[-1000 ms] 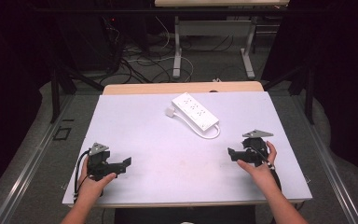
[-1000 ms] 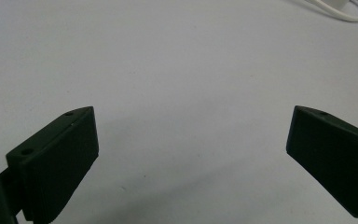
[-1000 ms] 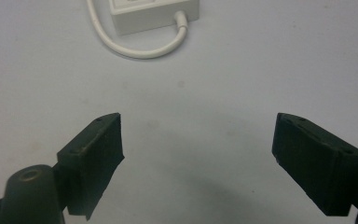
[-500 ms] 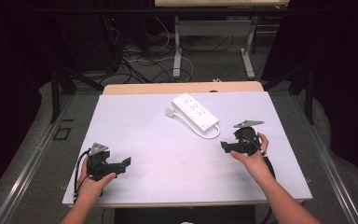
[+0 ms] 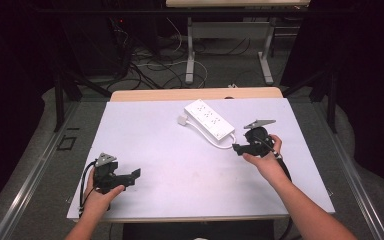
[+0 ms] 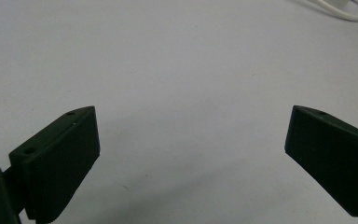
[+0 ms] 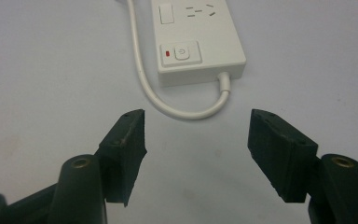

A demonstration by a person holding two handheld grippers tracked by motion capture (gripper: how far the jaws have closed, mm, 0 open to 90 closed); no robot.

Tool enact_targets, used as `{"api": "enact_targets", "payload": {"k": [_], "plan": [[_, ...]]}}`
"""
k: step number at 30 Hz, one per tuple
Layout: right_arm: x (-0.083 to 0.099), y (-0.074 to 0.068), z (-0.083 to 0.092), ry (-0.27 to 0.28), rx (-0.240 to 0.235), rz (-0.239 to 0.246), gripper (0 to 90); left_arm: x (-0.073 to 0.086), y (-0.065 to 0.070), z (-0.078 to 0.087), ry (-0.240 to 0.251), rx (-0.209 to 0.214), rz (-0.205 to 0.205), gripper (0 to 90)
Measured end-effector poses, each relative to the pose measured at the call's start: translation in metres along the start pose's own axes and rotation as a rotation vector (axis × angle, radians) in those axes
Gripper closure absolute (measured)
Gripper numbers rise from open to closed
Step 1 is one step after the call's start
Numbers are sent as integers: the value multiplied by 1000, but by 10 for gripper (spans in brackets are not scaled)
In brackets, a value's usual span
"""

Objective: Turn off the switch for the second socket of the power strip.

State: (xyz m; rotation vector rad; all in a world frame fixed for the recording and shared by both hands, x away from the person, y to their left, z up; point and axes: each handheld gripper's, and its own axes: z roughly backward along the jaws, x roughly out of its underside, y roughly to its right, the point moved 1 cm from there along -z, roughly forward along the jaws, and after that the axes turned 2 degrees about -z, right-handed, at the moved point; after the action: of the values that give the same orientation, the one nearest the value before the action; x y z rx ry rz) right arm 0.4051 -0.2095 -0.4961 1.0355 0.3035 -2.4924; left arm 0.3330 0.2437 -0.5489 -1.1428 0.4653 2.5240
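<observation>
1. We see a white tabletop (image 5: pixel 190 165) carrying a white power strip (image 5: pixel 209 119), which lies slantwise near the far edge, a little right of the middle
2. The power strip's white cable (image 5: pixel 219 142) leaves its near end, loops on the tabletop and runs back along the strip's left side toward a small white plug (image 5: pixel 182 120) lying just beside its far end
3. In the right gripper view we make out a power button (image 7: pixel 181 53) with a red light beside it on the strip's near end, and sockets (image 7: pixel 200 9) farther along
4. The right tongs (image 5: pixel 236 148), held in the person's right hand (image 5: pixel 265 159), hover near the right edge, just short of the cable loop; their jaws stand spread with nothing between them
5. The left tongs (image 5: pixel 136 173), held in the left hand (image 5: pixel 100 192), sit near the front left corner, well apart from the strip, jaws spread wide over bare tabletop
6. Whether the left tongs touch the surface or hang slightly above it we cannot tell for sure
</observation>
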Motion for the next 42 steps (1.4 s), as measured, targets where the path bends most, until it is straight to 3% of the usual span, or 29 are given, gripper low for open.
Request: {"api": "enact_targets", "payload": {"k": [10, 17, 25, 32, 37, 42], "plan": [[-21, 3, -2, -21, -4, -4, 392, 0, 0, 0, 1, 1, -1, 28], [-33, 3, -6, -27, 4, 21, 386, 0, 0, 0, 0, 0, 0, 28], [-54, -1, -13, -22, 20, 114, 364, 0, 0, 0, 2, 1, -2, 31], [-64, -4, -20, -35, 18, 134, 363, 0, -1, 0, 1, -1, -5, 31], [-72, -9, -28, -39, 27, 174, 363, 0, -1, 0, -2, -1, -7, 31], [-78, -12, -33, -35, 17, 166, 369, 0, -1, 0, -8, 4, -9, 32]]}}
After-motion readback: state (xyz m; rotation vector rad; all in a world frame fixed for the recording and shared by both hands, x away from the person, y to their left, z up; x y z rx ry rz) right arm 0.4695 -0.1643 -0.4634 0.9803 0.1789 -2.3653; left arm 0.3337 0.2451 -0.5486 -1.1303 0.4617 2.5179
